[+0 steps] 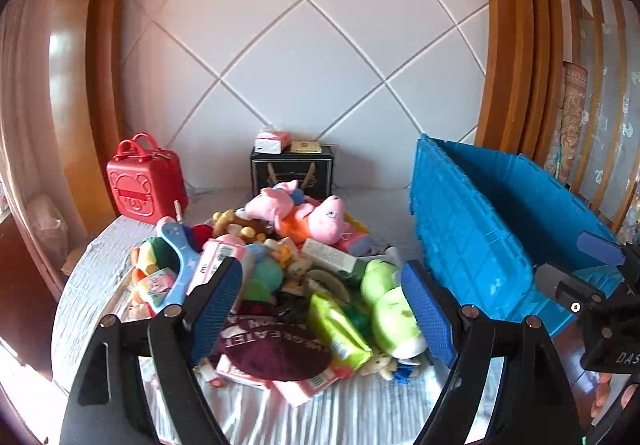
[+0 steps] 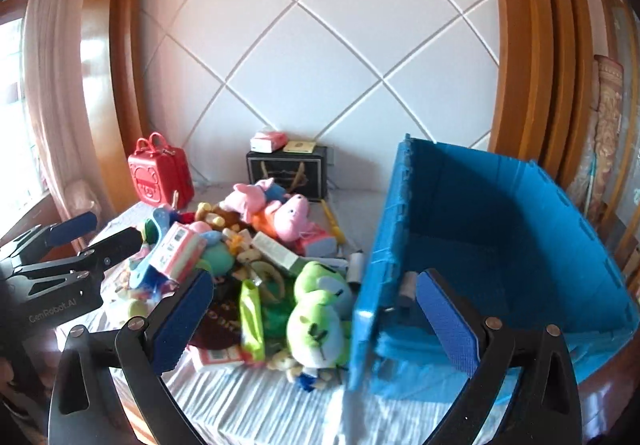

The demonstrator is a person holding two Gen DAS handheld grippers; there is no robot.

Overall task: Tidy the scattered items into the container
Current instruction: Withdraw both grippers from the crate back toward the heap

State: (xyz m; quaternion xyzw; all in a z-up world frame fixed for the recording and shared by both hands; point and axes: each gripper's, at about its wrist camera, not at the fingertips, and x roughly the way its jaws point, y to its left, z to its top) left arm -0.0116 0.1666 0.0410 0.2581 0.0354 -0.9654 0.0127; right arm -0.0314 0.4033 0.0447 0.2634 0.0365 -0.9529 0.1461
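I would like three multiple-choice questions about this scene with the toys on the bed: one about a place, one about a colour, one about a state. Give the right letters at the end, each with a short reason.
1. Where does the blue crate stand, seen from the pile of toys?
A. to the right of it
B. to the left of it
C. behind it, at the wall

2. What colour is the small suitcase near the wall?
A. green
B. red
C. yellow

3. How is the left gripper now?
A. shut on a plush toy
B. shut with nothing in it
C. open, holding nothing

Answers: 1 A, both views show the crate on the pile's right. 2 B, its shell and handles are red. 3 C, its blue pads stand wide apart and press on nothing.
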